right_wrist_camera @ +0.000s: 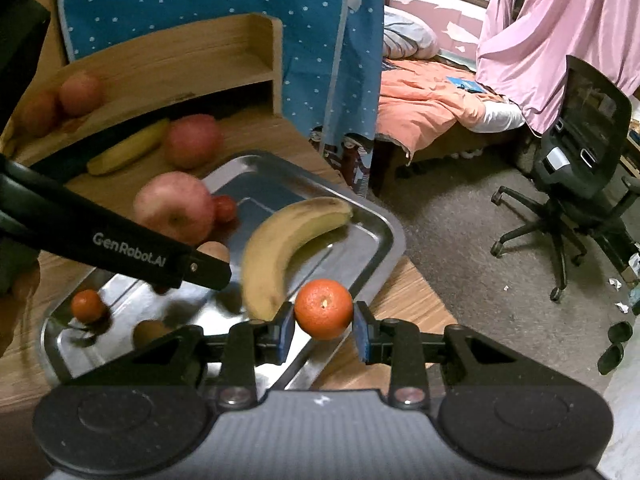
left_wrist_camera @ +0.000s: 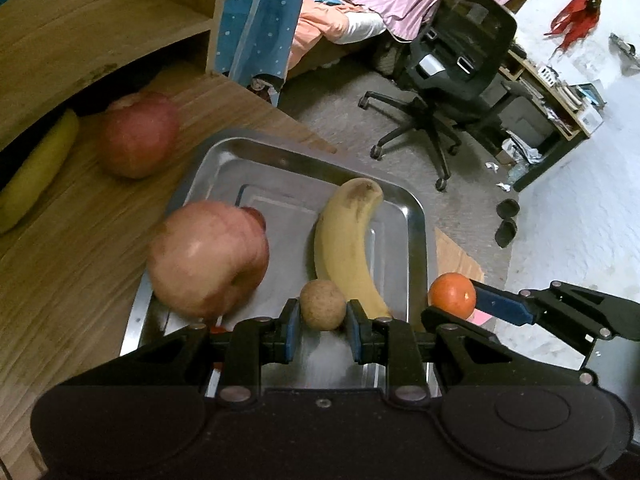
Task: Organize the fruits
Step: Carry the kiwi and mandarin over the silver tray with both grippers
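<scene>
Yellow banana (left_wrist_camera: 36, 168), red apple (left_wrist_camera: 138, 136) left on wooden desk (left_wrist_camera: 72, 248). Steel tray (left_wrist_camera: 280, 168): pink apple (left_wrist_camera: 208, 258), second banana (left_wrist_camera: 346, 244) done. Left gripper (left_wrist_camera: 322, 326) clamps small brown round fruit (left_wrist_camera: 322, 310); right gripper (right_wrist_camera: 324, 330) clamps orange tangerine (right_wrist_camera: 324, 308), both above tray.

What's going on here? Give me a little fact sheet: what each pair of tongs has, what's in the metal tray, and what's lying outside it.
left tongs: shut on a small brown round fruit
right tongs: shut on a small orange
metal tray: holds a banana, a big apple and a few small red fruits
outside the tray: second apple and second banana on the wooden desk
on the shelf: two more round fruits
</scene>
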A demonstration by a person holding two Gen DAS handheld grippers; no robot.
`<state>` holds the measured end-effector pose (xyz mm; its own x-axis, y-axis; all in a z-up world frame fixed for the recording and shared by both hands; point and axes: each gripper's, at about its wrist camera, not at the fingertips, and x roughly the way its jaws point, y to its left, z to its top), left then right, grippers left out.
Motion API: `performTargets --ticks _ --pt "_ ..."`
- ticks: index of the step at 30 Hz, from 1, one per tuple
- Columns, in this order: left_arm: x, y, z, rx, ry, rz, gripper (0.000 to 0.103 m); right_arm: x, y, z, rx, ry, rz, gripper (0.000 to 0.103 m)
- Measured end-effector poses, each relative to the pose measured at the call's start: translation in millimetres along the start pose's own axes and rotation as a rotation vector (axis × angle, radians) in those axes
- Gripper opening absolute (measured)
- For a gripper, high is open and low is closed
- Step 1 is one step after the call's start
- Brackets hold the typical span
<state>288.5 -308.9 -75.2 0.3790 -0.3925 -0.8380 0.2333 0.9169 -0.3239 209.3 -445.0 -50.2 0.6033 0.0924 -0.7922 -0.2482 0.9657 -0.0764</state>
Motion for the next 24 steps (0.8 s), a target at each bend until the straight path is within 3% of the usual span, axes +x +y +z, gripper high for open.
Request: performTargets --ticks 21,24 --pt "7.7 -4.3 12.0 -0.003 0.022 0.052 0.028 35.7 -13.5 20.3 -0.048 0.013 0.067 0.035" --pt "7.8 -5.2 13.4 0.001 0.021 0.047 0.029 36.0 -11.7 20.7 -0.050 0.011 0.062 0.040"
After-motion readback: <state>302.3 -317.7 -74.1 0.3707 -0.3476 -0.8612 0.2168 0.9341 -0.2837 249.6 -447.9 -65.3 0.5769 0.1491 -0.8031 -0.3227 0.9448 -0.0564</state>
